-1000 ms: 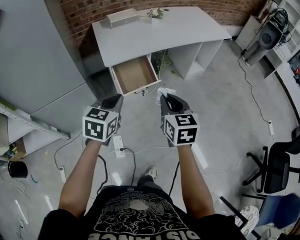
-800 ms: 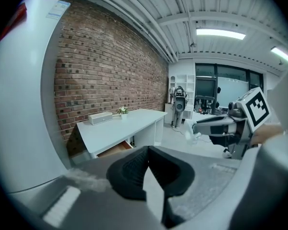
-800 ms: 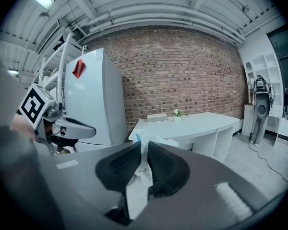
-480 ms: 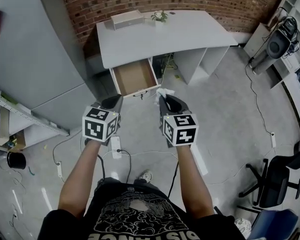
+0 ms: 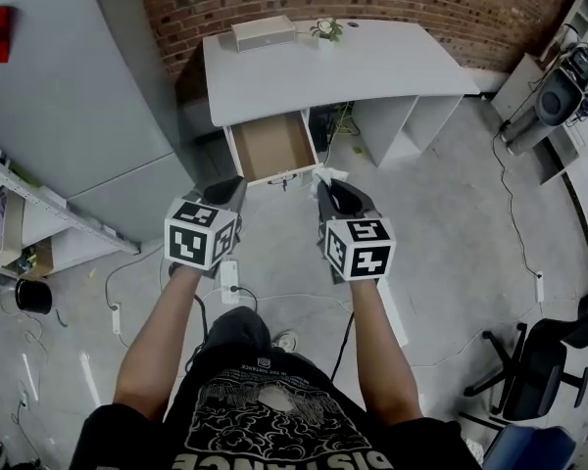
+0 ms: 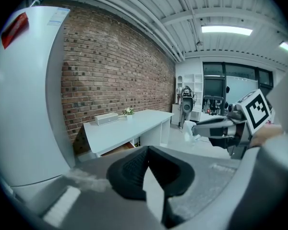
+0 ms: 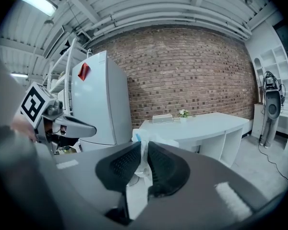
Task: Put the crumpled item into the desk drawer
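Right claw (image 7: 143,150) is pinching the crumpled item (image 7: 145,137) by a thin edge, short of the open drawer (image 5: 269,147) under the table (image 5: 372,62). You are probably risking a slip onto the floor. Left claw (image 6: 146,153) is sitting pressed together, empty.

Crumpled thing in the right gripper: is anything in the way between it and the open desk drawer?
Nothing visible is. The crumpled item is pinched in the right gripper, and the drawer is pulled open ahead of it, with only bare floor between. The left gripper is off to the side.
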### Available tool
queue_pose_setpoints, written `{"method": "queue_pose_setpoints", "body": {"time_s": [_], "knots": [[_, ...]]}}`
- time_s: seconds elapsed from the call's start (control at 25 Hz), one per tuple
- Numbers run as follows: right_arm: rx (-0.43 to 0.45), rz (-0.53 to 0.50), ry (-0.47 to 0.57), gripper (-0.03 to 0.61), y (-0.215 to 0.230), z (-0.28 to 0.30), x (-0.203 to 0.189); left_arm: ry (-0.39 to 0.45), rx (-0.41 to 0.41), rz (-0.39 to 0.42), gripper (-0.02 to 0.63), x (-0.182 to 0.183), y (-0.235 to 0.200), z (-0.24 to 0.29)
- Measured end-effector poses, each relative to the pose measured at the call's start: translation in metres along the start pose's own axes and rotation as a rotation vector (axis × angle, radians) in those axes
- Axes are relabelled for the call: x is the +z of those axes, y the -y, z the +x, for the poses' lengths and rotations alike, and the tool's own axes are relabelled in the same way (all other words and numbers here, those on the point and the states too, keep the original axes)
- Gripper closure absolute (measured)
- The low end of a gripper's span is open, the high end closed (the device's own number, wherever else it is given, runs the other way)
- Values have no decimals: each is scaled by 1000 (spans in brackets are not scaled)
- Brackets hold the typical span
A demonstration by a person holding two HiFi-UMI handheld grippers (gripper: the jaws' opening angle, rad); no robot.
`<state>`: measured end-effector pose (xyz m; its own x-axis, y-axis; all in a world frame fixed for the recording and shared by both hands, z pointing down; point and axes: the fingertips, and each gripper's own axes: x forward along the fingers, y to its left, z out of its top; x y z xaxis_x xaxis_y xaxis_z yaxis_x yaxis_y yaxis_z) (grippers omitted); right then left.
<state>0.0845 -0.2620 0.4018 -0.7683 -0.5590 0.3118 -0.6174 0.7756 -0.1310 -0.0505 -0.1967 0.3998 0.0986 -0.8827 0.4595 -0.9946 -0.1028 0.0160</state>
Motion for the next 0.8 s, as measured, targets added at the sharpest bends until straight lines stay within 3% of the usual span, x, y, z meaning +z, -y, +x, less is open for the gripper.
{"method": "queue_pose_setpoints", "body": {"time_s": [0.8], "knots": [[54,-53,-64,532,11,83,-21,-3,19,-65,611,-28,-48,61]]}}
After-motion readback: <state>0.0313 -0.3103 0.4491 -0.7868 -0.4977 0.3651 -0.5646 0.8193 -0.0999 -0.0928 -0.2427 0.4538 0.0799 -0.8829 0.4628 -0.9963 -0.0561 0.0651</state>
